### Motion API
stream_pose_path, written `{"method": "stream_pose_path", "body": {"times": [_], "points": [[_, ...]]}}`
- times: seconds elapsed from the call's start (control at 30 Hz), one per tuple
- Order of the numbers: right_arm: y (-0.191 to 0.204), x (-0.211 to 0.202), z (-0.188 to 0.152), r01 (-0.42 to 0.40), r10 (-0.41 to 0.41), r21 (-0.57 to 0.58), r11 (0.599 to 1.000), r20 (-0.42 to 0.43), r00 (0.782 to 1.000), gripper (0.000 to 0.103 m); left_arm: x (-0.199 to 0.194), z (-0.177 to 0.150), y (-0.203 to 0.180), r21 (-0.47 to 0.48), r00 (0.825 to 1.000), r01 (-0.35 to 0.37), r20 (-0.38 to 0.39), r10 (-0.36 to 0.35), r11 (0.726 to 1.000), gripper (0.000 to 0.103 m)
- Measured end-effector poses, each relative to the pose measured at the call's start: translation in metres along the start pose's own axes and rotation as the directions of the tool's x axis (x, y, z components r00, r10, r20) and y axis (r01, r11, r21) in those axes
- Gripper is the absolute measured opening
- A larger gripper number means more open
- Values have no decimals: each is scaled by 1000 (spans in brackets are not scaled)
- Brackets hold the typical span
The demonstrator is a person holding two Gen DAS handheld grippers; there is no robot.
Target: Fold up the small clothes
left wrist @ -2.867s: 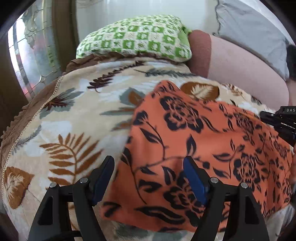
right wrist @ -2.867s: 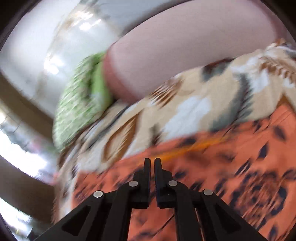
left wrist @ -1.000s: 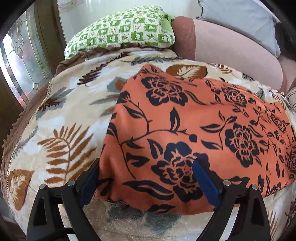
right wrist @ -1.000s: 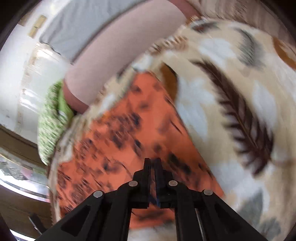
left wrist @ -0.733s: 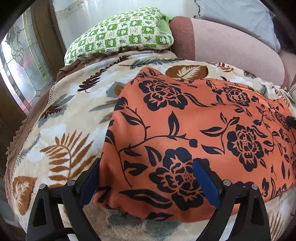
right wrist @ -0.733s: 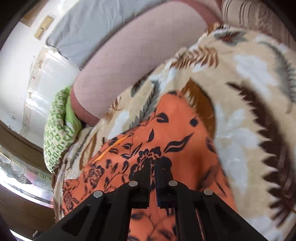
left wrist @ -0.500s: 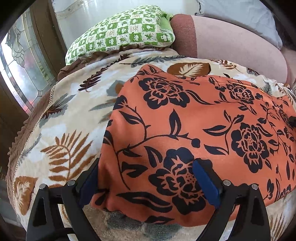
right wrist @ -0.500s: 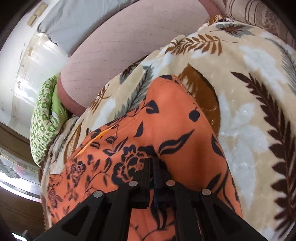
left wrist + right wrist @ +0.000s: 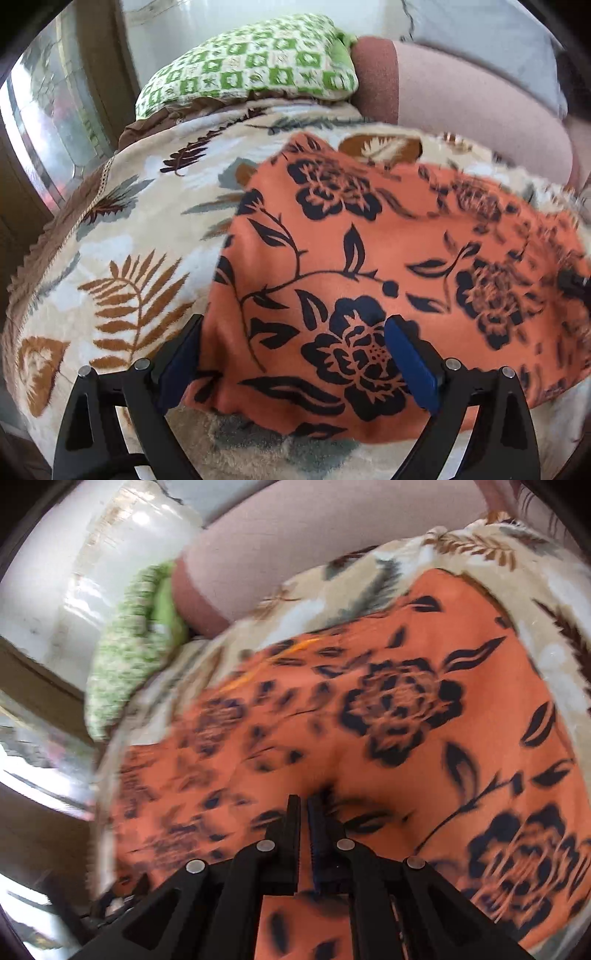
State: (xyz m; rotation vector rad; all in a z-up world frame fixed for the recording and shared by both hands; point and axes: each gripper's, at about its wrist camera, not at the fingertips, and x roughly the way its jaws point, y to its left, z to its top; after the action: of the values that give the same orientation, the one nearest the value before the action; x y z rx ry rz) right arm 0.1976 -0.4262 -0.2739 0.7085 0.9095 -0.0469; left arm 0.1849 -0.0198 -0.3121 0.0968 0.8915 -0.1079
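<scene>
An orange garment with black flowers lies spread flat on a leaf-patterned blanket. My left gripper is open, its blue-padded fingers straddling the garment's near left edge just above the cloth. My right gripper is shut, its tips pressed onto the garment near its middle, with the fabric puckered around them; I cannot tell whether cloth is pinched. The right gripper's tip shows at the right edge of the left wrist view.
A green checked pillow lies at the far end of the blanket. A pink sofa back runs behind. A window with a wooden frame stands on the left.
My right gripper has moved from the garment's far right corner inward over its middle. My left gripper has stayed open at the near left edge.
</scene>
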Motion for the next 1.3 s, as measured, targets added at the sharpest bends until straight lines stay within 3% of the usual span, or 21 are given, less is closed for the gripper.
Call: {"method": "stream_pose_path", "body": {"times": [0.17,0.27,0.37,0.43,0.53,0.63,0.73,0.83,0.9,0.93,0.97,1.03,1.1,1.13,1.17,1.23,1.3], "points": [[26,-28,-26,-83,84,-32,996,29,996,7,-37,-16,38,-196,998,65,26,-61,978,96],[39,-37,-37,-129,130,-39,991,24,991,7,-46,-45,55,-307,994,102,-12,-111,946,96],[50,-42,-56,-174,174,-43,984,1,985,7,-39,-69,60,-401,973,178,-64,-222,899,96],[56,-39,-63,-181,180,-59,982,-24,983,7,-31,-71,57,-419,963,204,-75,-257,885,96],[59,-32,-73,-164,160,-91,982,-55,986,7,-25,-58,52,-406,966,236,-2,-259,883,96],[52,-27,-72,-158,154,-84,984,-52,987,7,2,-43,47,-431,944,290,-19,-329,855,96],[40,-25,-66,-154,152,-56,987,-40,988,7,11,-32,41,-433,937,327,33,-348,840,96],[36,-19,-58,-133,131,-62,989,-41,991,7,17,-21,37,-433,910,397,70,-409,809,94],[34,-14,-54,-142,140,-50,989,-49,989,7,17,-14,38,-425,901,422,98,-423,801,70],[34,-12,-52,-146,143,-47,988,-54,988,7,16,-10,38,-411,903,422,112,-415,808,51],[35,-10,-50,-146,143,-50,988,-55,988,7,15,-8,37,-389,910,410,120,-396,825,42],[37,-8,-49,-145,141,-63,988,-54,988,7,16,-6,34,-359,921,388,117,-372,849,36],[39,-5,-49,-148,143,-69,987,-63,988,7,24,-10,31,-374,924,379,99,-370,847,38],[39,-4,-49,-148,143,-67,987,-66,987,7,27,-12,35,-384,924,376,89,-372,843,48],[38,-3,-50,-147,143,-64,987,-68,987,7,34,-14,35,-406,919,381,67,-389,831,65],[36,-2,-51,-146,142,-55,988,-72,987,7,35,-21,36,-423,906,413,96,-413,807,75],[34,-2,-52,-152,149,-40,988,-75,986,7,31,-18,26,-371,912,404,86,-402,836,78]]}}
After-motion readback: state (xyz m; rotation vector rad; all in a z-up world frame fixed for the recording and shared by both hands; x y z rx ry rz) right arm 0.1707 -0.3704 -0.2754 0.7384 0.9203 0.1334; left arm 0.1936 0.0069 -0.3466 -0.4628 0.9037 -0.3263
